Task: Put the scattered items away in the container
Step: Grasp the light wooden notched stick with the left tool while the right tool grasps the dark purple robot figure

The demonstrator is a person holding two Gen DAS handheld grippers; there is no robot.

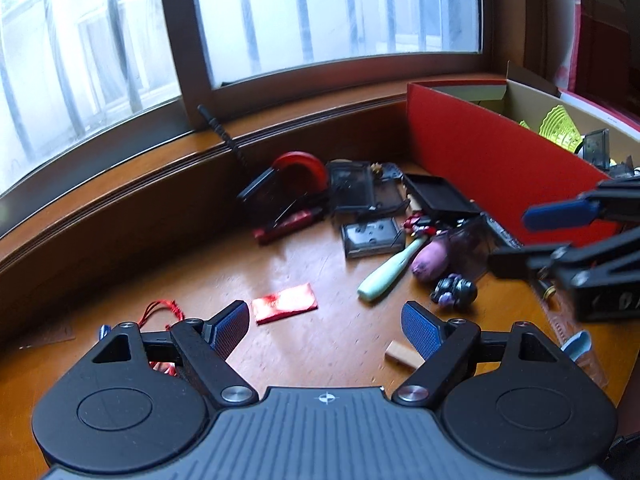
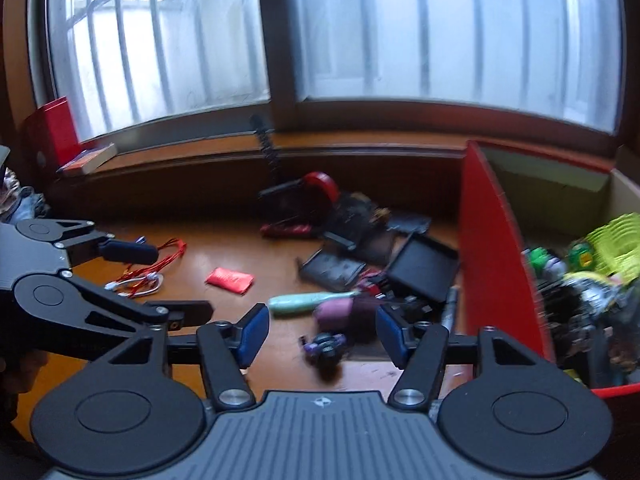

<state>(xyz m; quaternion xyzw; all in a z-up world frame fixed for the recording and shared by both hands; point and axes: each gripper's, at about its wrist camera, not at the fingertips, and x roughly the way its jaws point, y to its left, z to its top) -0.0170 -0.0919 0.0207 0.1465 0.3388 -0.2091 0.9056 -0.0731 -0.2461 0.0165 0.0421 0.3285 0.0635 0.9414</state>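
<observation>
A red cardboard box [image 1: 492, 160] [image 2: 492, 248] stands at the right with several items inside. Scattered on the wooden table lie a red foil packet [image 1: 285, 303] [image 2: 230, 280], a mint green handle [image 1: 386, 273] [image 2: 308, 303], a purple plush [image 1: 430, 261] [image 2: 332, 314], a small dark toy [image 1: 456, 292] [image 2: 326, 350], black cases [image 1: 370, 236] [image 2: 424, 266] and a red cord [image 1: 162, 311] [image 2: 156, 266]. My left gripper [image 1: 325, 326] is open and empty above the table, near the foil packet. My right gripper [image 2: 318, 334] is open and empty above the dark toy.
A wooden window sill [image 1: 120, 184] runs along the back under the window. A red U-shaped item [image 1: 300, 168] and a black rod [image 1: 224, 136] lie near it. A small wooden block [image 1: 402, 355] lies by my left gripper's right finger. A red box [image 2: 52, 132] stands at far left.
</observation>
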